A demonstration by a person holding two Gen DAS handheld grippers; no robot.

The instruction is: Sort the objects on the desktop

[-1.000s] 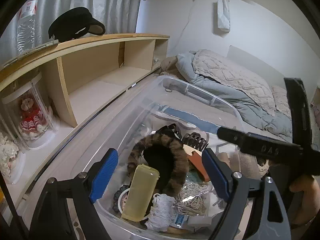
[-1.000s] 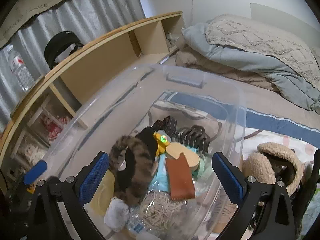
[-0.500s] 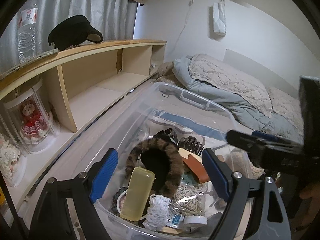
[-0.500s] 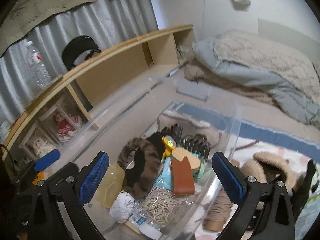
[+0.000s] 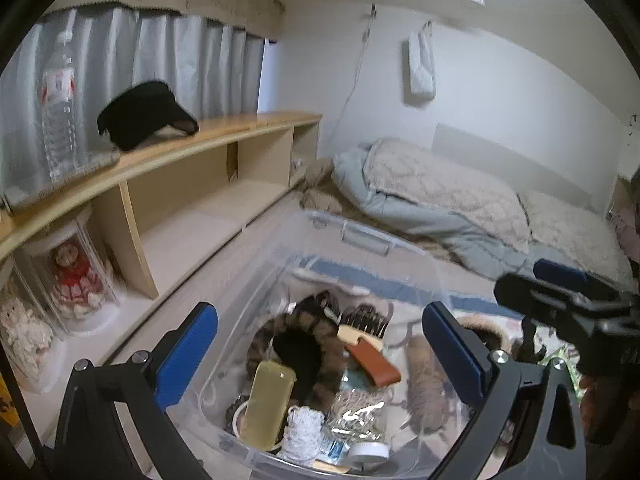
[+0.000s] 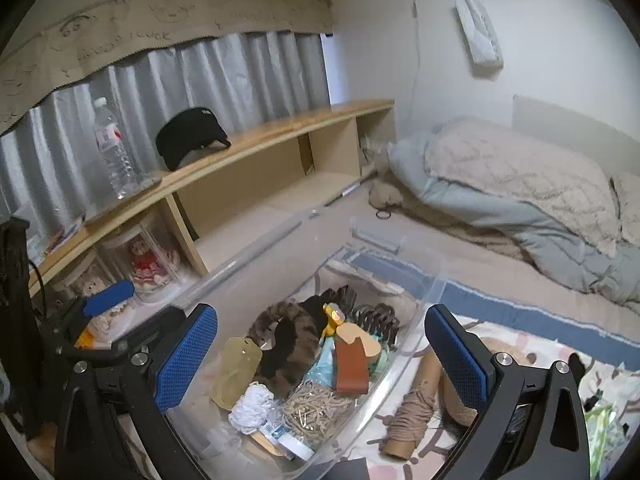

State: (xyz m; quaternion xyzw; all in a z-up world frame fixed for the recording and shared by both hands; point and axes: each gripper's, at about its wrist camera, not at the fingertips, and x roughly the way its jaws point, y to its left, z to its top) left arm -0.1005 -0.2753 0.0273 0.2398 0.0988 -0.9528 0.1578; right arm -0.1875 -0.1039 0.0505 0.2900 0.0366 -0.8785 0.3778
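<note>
A clear plastic bin (image 5: 360,240) (image 6: 424,304) stands on the bed, holding a leopard fur headband (image 5: 320,364) (image 6: 280,320), a yellow case (image 5: 266,404) (image 6: 236,368), a brown leather piece (image 5: 372,362) (image 6: 352,368), hair claws (image 5: 366,318), white string (image 6: 252,402) and rubber bands (image 6: 316,404). My left gripper (image 5: 320,348) is open and empty, raised above the bin. My right gripper (image 6: 320,348) is open and empty above the bin's right side. A twine spool (image 6: 412,408) lies outside the bin.
A wooden shelf (image 5: 224,140) runs along the left with a water bottle (image 5: 60,104), a black visor (image 5: 148,116) and doll cases (image 5: 76,276) below. A rumpled duvet (image 5: 432,196) lies behind the bin. Fluffy earmuffs (image 5: 486,332) lie right of the bin.
Both grippers have lifted up and back from the bin, so more of the room shows. Both stay open and empty. The bin's contents have not moved.
</note>
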